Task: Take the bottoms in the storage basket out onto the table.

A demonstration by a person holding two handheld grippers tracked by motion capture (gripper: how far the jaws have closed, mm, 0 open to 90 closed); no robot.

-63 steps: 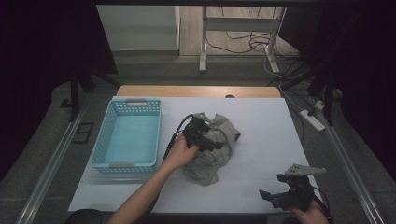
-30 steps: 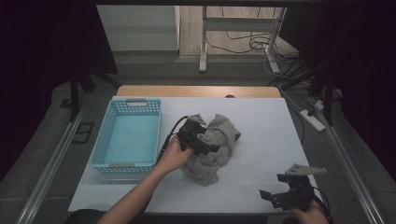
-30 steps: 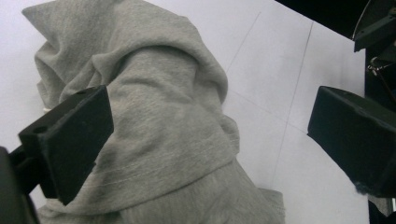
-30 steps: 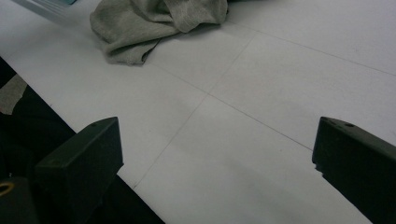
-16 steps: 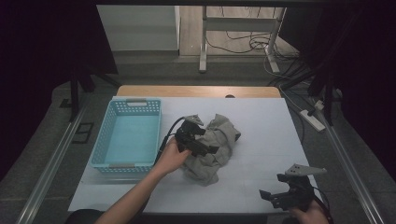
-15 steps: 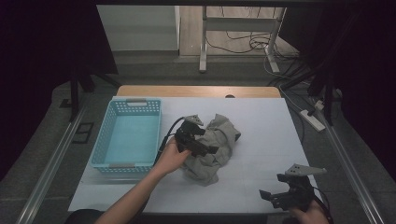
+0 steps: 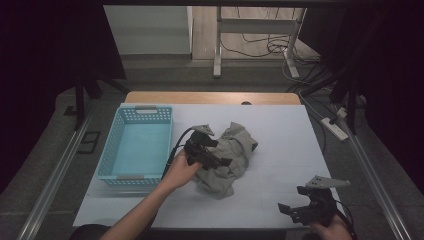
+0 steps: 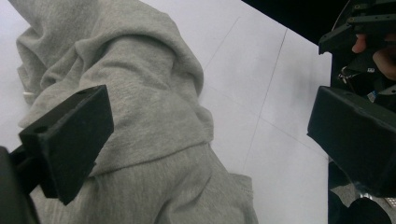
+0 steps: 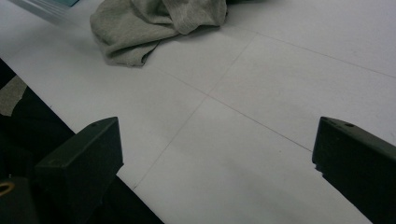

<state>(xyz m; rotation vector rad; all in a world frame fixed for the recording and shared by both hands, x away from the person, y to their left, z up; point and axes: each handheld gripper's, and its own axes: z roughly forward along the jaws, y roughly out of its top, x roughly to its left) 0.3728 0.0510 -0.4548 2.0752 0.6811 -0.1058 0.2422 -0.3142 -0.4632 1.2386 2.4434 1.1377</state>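
Observation:
A crumpled grey garment [image 7: 235, 150] lies in the middle of the white table [image 7: 280, 135]. My left gripper [image 7: 216, 153] is held by a hand over the garment's left part. In the left gripper view it [image 8: 210, 140] is open, jaws wide apart, with grey fabric [image 8: 149, 107] under and between them. My right gripper [image 7: 294, 201] hovers low at the table's near right corner, apart from the garment. In the right gripper view it [image 9: 215, 158] stands open over bare table, and the garment [image 9: 149, 28] lies farther off at the top.
A light blue plastic basket [image 7: 112, 155] stands on the table left of the garment, close to my left hand. The table's near edge [image 9: 93, 140] runs just under the right gripper. Bare white surface lies between the garment and the right gripper.
My left gripper has shifted slightly toward the basket side and nearer me over the garment, then held almost still. The right gripper has not moved.

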